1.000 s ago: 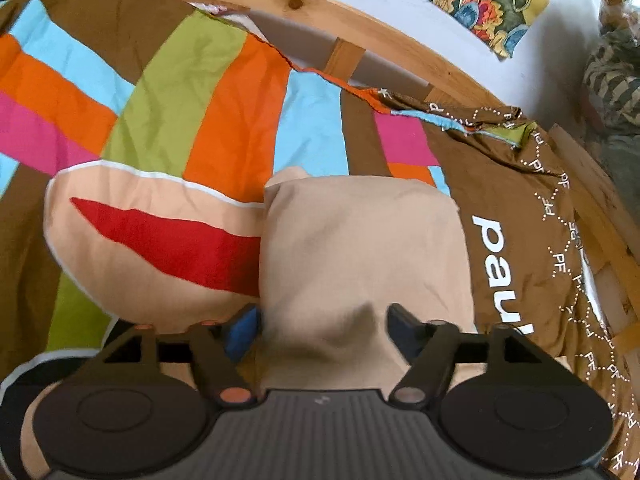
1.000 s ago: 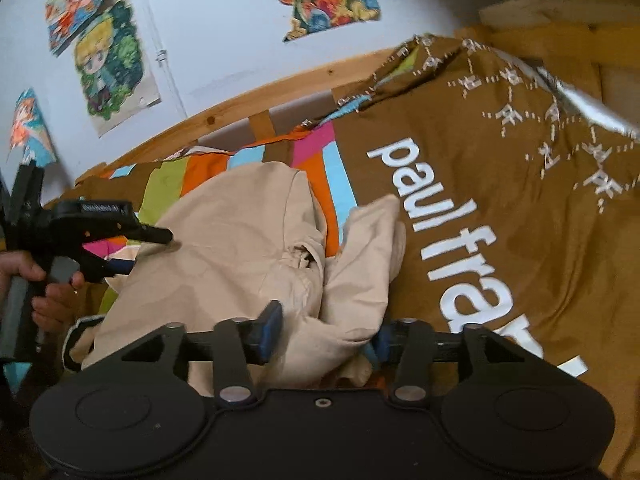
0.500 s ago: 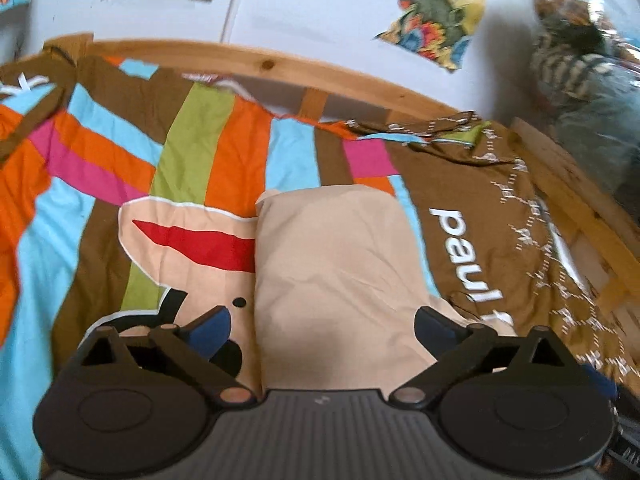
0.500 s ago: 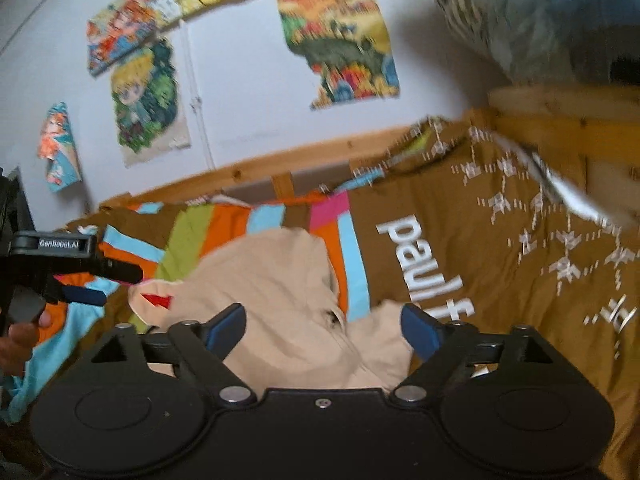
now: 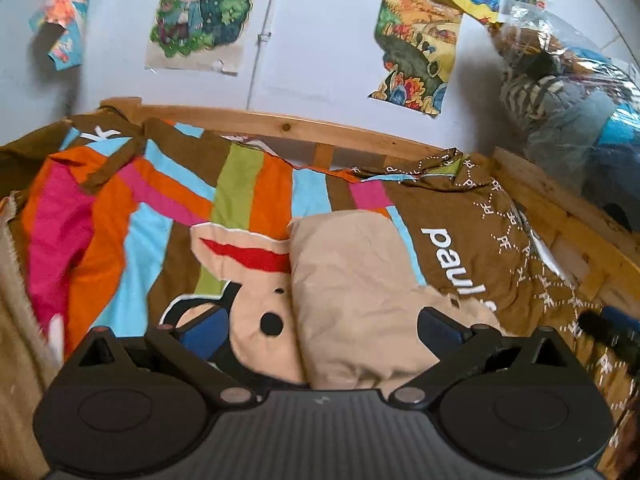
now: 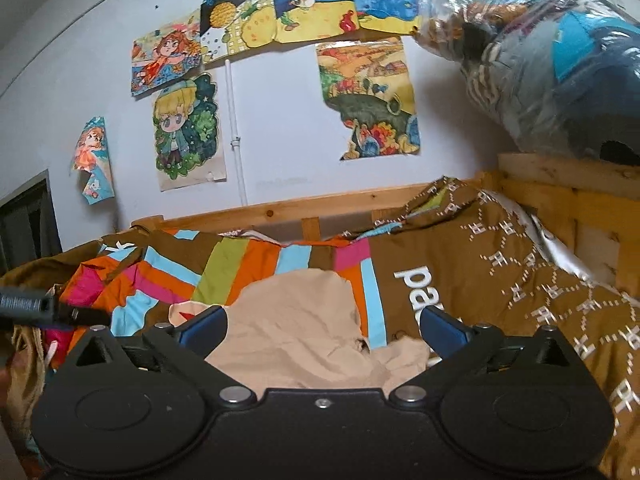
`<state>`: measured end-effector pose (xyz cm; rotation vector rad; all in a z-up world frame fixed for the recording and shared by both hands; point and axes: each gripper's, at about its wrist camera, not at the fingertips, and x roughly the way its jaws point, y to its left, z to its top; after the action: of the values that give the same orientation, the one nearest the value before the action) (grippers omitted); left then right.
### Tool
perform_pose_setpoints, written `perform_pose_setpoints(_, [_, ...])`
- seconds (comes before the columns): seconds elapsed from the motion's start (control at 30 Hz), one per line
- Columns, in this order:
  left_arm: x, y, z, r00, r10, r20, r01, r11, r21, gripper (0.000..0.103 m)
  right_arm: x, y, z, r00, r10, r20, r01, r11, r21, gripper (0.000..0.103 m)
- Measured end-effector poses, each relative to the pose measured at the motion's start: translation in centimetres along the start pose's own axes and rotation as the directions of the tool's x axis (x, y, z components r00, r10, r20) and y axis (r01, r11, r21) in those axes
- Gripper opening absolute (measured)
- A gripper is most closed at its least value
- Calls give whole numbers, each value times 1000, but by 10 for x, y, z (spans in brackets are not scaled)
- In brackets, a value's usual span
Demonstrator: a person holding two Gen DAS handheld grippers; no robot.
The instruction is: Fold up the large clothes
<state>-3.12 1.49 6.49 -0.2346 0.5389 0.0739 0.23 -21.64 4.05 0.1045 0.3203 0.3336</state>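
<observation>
Beige garment point(image 5: 360, 280) on striped bedspread point(image 5: 248, 188)

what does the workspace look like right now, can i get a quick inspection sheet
surface: bed with a striped bedspread, rumpled at the far edge.
job's things: beige garment lies folded on the bedspread, one flap loose at its near right corner.
clutter: heap of tan cloth at the left edge.
grippers: left gripper open, holding nothing; right gripper open, holding nothing.
cables: nothing seen.
surroundings: wooden bed frame, posters on the wall, plastic bag of clothes on the frame at right.
</observation>
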Motion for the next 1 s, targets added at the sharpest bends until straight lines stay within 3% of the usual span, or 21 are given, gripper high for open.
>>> perform_pose_setpoints(0.23, [-8, -5, -36, 997, 47, -66, -42, 997, 68, 102, -19, 4, -19, 998, -42, -48, 41, 999, -10, 102])
perform_pose_setpoints(0.57, [-4, -1, -41, 995, 47, -87, -41, 997, 67, 102, -12, 9, -36, 992, -52, -118, 49, 998, -31, 102])
perform_pose_setpoints(1.0, [-2, 0, -42, 994, 40, -99, -33, 997, 68, 102, -12, 11, -36, 992, -44, -120, 40, 999, -35, 102])
